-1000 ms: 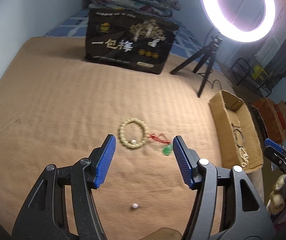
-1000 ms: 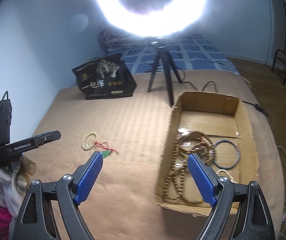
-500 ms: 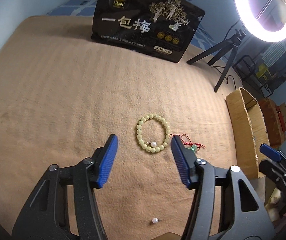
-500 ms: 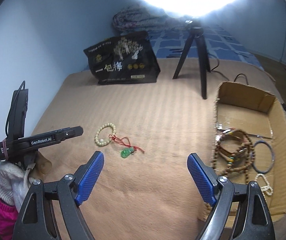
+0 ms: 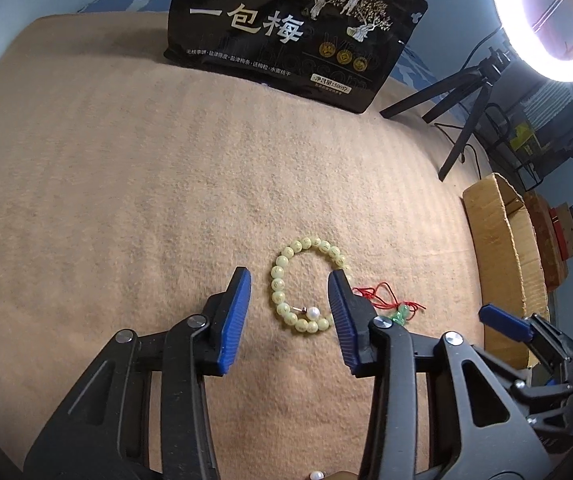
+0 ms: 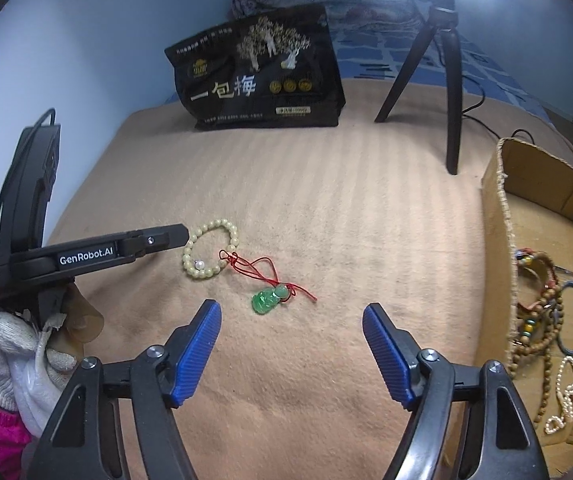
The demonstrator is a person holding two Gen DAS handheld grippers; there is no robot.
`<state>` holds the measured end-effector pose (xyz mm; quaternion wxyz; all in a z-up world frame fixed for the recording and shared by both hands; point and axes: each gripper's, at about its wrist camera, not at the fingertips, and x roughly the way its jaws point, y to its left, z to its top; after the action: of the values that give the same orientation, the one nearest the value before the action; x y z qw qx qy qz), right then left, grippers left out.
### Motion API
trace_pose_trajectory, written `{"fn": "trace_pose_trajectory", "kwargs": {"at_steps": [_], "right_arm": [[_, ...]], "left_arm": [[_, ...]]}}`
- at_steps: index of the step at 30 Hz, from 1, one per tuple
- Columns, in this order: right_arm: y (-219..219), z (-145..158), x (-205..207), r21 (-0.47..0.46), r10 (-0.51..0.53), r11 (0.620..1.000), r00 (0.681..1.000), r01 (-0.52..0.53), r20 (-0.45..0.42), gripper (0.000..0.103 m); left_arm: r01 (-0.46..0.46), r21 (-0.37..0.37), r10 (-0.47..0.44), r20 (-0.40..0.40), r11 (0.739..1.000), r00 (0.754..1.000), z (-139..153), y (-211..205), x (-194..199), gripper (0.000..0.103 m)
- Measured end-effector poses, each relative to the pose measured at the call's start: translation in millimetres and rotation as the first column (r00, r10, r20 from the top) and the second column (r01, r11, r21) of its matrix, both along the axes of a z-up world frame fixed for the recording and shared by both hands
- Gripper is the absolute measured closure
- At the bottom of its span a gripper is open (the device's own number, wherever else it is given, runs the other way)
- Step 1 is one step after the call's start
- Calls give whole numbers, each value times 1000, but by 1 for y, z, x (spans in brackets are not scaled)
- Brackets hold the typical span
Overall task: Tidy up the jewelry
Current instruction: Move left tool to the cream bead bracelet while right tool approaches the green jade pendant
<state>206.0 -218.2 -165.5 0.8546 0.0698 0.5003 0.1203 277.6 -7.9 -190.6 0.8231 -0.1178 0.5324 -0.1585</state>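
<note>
the tan blanket [image 6: 326, 208] carries everything i see. a black snack bag [image 6: 262, 76] stands at its far edge, a cardboard box [image 6: 498, 216] with bracelets lies along the right edge. my right gripper [image 6: 291, 348] hangs fairly wide and closing, empty, over the green pendant [image 6: 267, 298]. my left gripper [image 5: 289, 316] is narrower, closing around the pale bead bracelet [image 5: 284, 280] mid-blanket, pads not yet touching. a pearl [image 5: 313, 313] lies inside the bracelet's ring.
</note>
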Motion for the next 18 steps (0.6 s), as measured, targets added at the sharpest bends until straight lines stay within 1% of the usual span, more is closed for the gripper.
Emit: {"fn": "trace_pose_trajectory", "kwargs": {"at_steps": [1, 3, 7, 9, 13, 16, 18], "right_arm": [[2, -2, 1, -2, 2, 1000, 1000, -2, -3, 30], [6, -6, 3, -9, 8, 1000, 1000, -8, -6, 30], [17, -15, 7, -50, 25, 998, 1000, -26, -14, 32], [21, -19, 9, -69, 35, 997, 999, -36, -17, 35], [29, -25, 13, -108, 50, 993, 999, -51, -16, 37], [31, -30, 17, -112, 49, 992, 999, -50, -20, 38], [33, -34, 20, -116, 47, 992, 999, -50, -27, 43]], "left_arm": [[0, 0, 0, -2, 1000, 1000, -2, 0, 1, 63], [0, 3, 0, -9, 1000, 1000, -6, -2, 4, 67], [9, 20, -8, -11, 1000, 1000, -12, -5, 9, 70], [14, 30, -13, -12, 999, 1000, -15, -7, 10, 71], [23, 48, -23, -8, 999, 1000, -18, -11, 13, 74], [25, 55, -25, -5, 998, 1000, -19, -10, 15, 79], [24, 60, -24, -3, 998, 1000, -20, -11, 17, 83]]}}
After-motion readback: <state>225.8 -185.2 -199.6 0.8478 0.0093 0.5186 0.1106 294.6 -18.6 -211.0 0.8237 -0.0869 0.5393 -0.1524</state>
